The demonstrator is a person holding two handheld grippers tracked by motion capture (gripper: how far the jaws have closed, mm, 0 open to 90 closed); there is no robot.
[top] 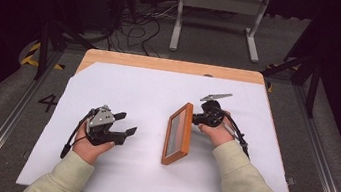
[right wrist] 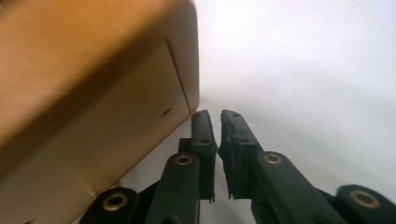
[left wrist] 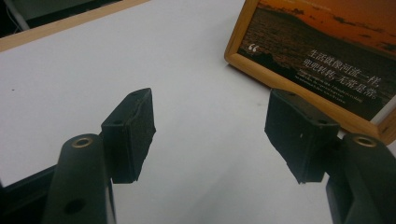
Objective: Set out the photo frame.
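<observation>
A wooden picture frame (top: 178, 133) stands tilted on its long edge on the white sheet (top: 159, 89), right of centre. In the left gripper view its sunset picture with white writing (left wrist: 322, 51) faces my left gripper. My left gripper (top: 127, 123) rests on the sheet to the left of the frame, jaws wide open (left wrist: 210, 135) with nothing between them. My right gripper (top: 196, 118) sits just behind the frame's far end. In the right gripper view its jaws (right wrist: 214, 114) stand a narrow slit apart, holding nothing, beside the frame's plain back (right wrist: 93, 107).
The sheet covers most of a wooden table whose bare edge (top: 172, 66) shows at the back. Beyond the table a grey metal stand (top: 219, 4) and loose cables (top: 138, 23) lie on the floor.
</observation>
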